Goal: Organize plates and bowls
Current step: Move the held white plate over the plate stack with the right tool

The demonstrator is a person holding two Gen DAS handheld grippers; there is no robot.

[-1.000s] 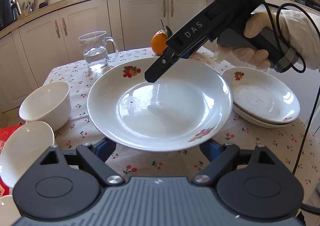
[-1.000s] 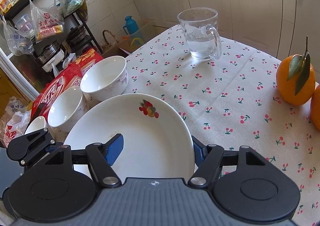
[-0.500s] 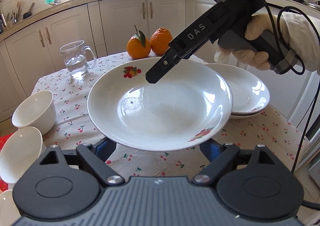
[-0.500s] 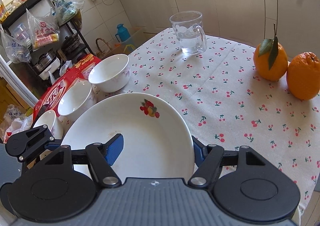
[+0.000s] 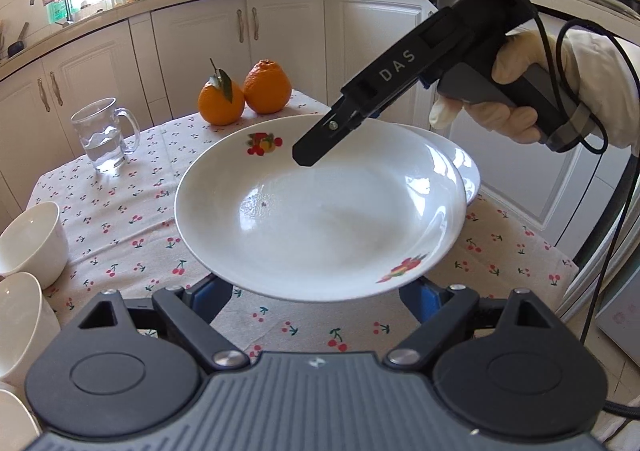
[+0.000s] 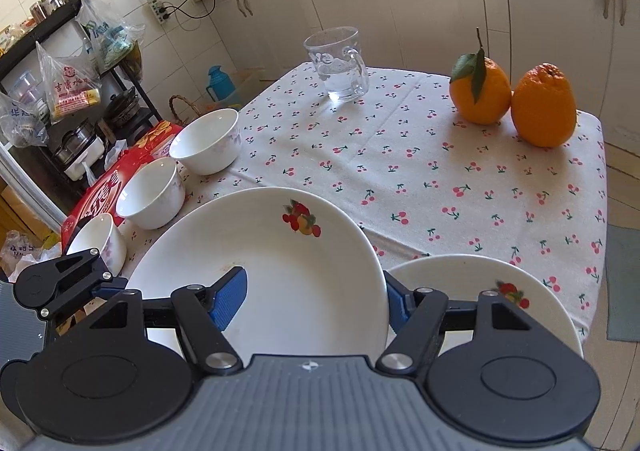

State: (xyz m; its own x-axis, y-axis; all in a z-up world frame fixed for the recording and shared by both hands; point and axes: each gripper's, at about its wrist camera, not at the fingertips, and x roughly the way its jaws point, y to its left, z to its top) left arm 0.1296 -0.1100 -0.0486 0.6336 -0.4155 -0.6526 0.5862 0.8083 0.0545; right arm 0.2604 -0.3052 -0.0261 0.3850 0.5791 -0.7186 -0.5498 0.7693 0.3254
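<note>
The big white plate with fruit decals (image 5: 320, 211) is held up off the cherry-print surface (image 5: 120, 211), both tools on it. Right tool (image 6: 316, 297) is clamped on its rim, one blue pad (image 6: 228, 301) inside the dish and the other finger outside. Left tool (image 5: 316, 297) has its blue pads tucked under the plate's near edge, can't tell if it's actually squeezing. Stacked white plates (image 6: 460, 279) sit just right of it, partly underneath. Three white bowls (image 6: 206, 141) line the left edge; glass mug (image 6: 340, 65) and two oranges (image 6: 512, 99) sit at the far side.
</note>
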